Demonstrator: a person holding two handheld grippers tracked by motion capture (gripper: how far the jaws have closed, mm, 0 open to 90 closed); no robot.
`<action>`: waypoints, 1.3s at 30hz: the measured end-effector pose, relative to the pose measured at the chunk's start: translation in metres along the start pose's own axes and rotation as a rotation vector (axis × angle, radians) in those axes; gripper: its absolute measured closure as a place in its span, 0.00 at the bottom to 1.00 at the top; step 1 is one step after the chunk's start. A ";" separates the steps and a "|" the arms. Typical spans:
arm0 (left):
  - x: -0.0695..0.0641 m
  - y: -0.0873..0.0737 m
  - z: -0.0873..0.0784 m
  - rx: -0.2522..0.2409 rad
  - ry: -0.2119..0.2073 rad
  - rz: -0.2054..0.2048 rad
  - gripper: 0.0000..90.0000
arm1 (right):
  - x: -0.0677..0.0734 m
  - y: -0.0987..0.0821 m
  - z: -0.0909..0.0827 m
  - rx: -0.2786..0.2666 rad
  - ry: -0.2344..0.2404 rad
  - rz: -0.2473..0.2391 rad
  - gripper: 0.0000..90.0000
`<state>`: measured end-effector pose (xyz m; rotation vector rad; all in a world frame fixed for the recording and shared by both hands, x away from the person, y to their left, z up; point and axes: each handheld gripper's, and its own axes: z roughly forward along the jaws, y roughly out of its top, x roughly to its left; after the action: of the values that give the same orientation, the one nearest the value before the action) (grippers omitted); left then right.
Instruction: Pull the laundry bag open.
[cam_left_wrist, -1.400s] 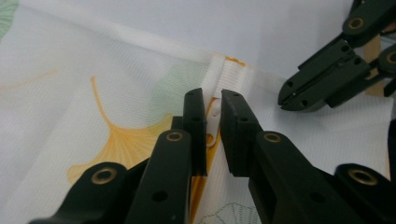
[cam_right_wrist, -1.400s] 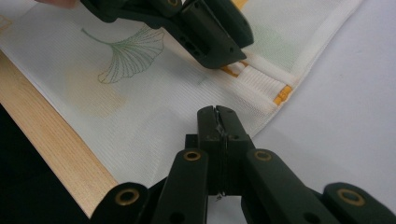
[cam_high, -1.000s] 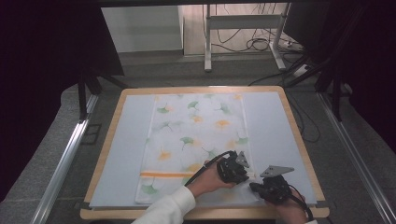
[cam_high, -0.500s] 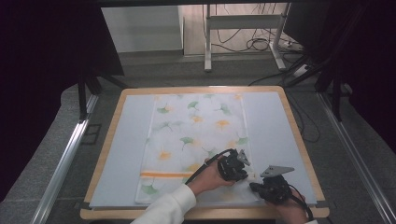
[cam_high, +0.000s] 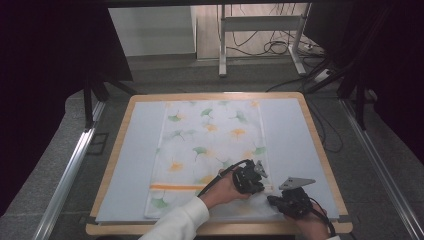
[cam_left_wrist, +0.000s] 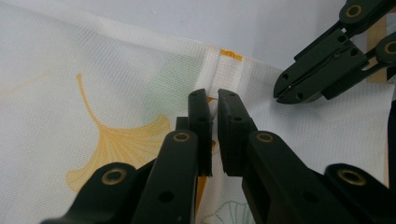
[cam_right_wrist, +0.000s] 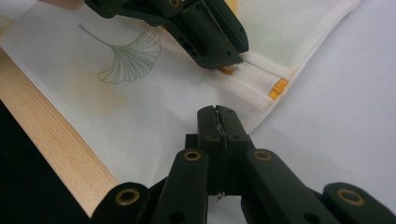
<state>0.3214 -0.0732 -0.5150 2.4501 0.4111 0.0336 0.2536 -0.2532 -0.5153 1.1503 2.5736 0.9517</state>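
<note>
Your left gripper pinches a raised fold of the one cloth; at 4 o'clock, your right gripper is closed, empty

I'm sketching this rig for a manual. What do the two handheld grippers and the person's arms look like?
Both are matte black. The left gripper and the right gripper each have two flat, blocky fingers on link arms joined by brass-coloured rivets. A black cable trails from the left one, and a grey three-cornered plate tops the right one. The left forearm wears a white sleeve.
</note>
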 end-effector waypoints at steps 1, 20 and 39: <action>0.000 0.000 0.000 0.000 0.000 0.000 0.95 | 0.000 0.000 0.000 0.000 0.000 0.000 0.99; 0.001 -0.004 -0.003 0.005 -0.009 -0.015 0.95 | -0.001 0.000 0.000 0.003 0.006 0.005 0.99; -0.005 0.004 0.000 0.038 0.036 0.013 0.96 | -0.022 0.021 0.012 -0.027 -0.035 0.114 1.00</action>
<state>0.3179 -0.0771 -0.5122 2.4924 0.4149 0.0759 0.2864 -0.2530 -0.5141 1.3061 2.4837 0.9778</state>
